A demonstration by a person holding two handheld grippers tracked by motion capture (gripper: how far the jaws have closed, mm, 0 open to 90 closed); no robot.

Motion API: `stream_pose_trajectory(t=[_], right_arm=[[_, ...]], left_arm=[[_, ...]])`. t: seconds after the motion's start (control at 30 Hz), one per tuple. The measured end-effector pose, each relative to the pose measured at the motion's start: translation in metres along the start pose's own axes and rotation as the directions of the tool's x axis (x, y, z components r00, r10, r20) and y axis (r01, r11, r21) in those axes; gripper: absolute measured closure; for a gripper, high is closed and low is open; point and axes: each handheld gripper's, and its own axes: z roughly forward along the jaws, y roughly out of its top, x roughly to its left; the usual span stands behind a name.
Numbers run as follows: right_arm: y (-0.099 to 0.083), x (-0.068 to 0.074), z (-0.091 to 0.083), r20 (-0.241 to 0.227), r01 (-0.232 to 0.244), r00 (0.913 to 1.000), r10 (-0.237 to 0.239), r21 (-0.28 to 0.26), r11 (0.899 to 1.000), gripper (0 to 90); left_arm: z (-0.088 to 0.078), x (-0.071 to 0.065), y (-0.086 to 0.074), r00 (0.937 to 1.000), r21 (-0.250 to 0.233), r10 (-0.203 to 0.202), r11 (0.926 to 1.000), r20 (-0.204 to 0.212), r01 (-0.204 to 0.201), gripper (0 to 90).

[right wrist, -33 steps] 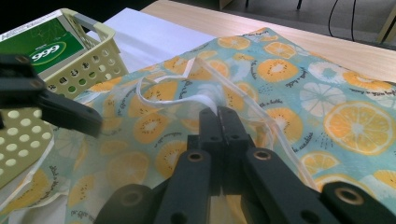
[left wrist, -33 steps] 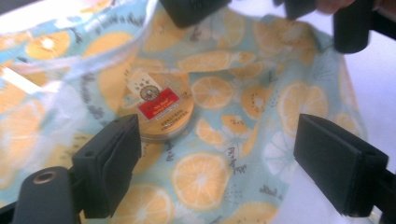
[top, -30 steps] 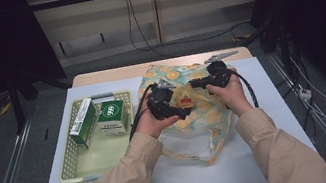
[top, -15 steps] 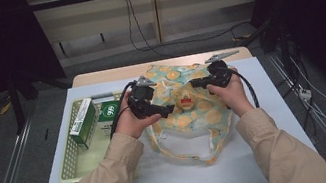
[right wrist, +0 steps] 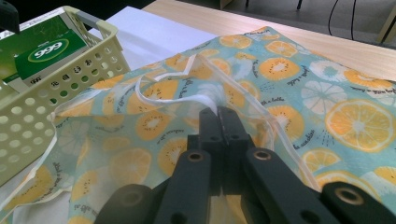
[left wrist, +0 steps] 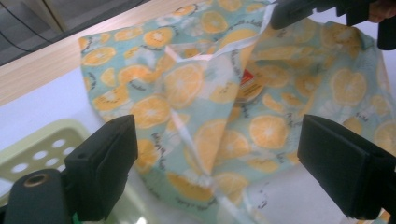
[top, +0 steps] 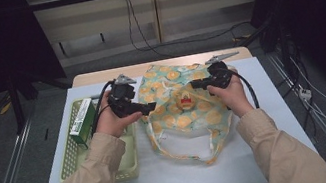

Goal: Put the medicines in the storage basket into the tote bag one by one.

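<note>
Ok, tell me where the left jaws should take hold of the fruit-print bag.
Probably the white-trimmed mouth edge of the fruit-print bag, opposite the right gripper, which pinches the other edge. That edge stands raised, so the open left gripper can come level from the basket side.

From above, light falls on my white table [top: 274, 102] and leaves the room around it nearly black; the far shelving sits in dim grey. My sleeves cast only soft shadows near the table's near edge. The high view is sharp in the middle and grainy in the dark corners. Along my left gripper [left wrist: 215, 172] the jaws are soft and the patterned bag [left wrist: 224, 93] slightly smeared. Along my right gripper [right wrist: 219, 126] the bag is crisp, the far edge blurred, and the basket [right wrist: 70, 79] bends at the frame's side.
</note>
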Motion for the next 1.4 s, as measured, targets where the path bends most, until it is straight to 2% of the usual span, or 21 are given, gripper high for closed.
stream_pose_trajectory(t=[0.13, 0.27, 0.5, 0.77, 0.83, 0.93, 0.97, 1.0, 1.07, 1.2, 1.4], right_arm=[[0.0, -0.003, -0.001, -0.009, 0.0, 1.0, 0.0, -0.008, 1.0, 90.0], [-0.001, -0.009, -0.003, 0.002, -0.009, 1.0, 0.009, -0.003, 1.0, 90.0], [0.001, -0.011, -0.004, 0.0, -0.011, 0.9999, 0.011, -0.013, 1.0, 90.0], [0.0, -0.008, 0.001, -0.012, -0.009, 0.9999, 0.008, -0.006, 1.0, 90.0], [0.0, -0.008, 0.001, -0.013, -0.009, 0.9999, 0.009, -0.007, 1.0, 90.0], [-0.001, -0.008, 0.0, -0.012, -0.012, 0.9999, 0.012, -0.008, 1.0, 90.0], [-0.001, -0.008, 0.0, -0.014, -0.013, 0.9998, 0.012, -0.007, 1.0, 90.0], [-0.001, -0.008, 0.0, -0.013, -0.011, 0.9999, 0.011, -0.006, 1.0, 90.0], [-0.001, -0.007, 0.0, -0.013, -0.01, 0.9999, 0.009, -0.008, 1.0, 90.0], [0.0, -0.006, 0.001, -0.014, -0.008, 0.9999, 0.008, -0.011, 1.0, 90.0], [-0.001, -0.006, 0.002, -0.016, -0.009, 0.9998, 0.009, -0.003, 1.0, 90.0]], left_arm=[[-0.007, 0.007, -0.005, 0.9998, 0.007, -0.004, 1.0, -0.019, 0.004, 12.5], [-0.012, 0.015, -0.01, 0.9992, 0.013, -0.008, 0.9999, -0.038, 0.008, 12.5], [-0.02, 0.032, -0.02, 0.996, 0.016, -0.035, 0.9992, -0.082, 0.036, 12.3], [-0.022, 0.056, -0.037, 0.9871, 0.029, -0.084, 0.9956, -0.136, 0.089, 11.3], [-0.022, 0.06, -0.042, 0.9827, 0.037, -0.081, 0.9955, -0.167, 0.088, 10.9], [-0.022, 0.066, -0.047, 0.9777, 0.027, -0.096, 0.9943, -0.187, 0.103, 10.3], [-0.021, 0.068, -0.049, 0.9756, 0.032, -0.106, 0.9929, -0.192, 0.114, 9.6], [-0.02, 0.069, -0.05, 0.9747, 0.054, -0.101, 0.9921, -0.199, 0.113, 9.3], [-0.018, 0.07, -0.052, 0.9728, 0.065, -0.101, 0.991, -0.208, 0.117, 8.0], [-0.013, 0.072, -0.056, 0.9689, 0.062, -0.122, 0.9884, -0.215, 0.139, 8.3], [-0.006, 0.071, -0.058, 0.9674, 0.079, -0.115, 0.9875, -0.225, 0.136, 7.0]])
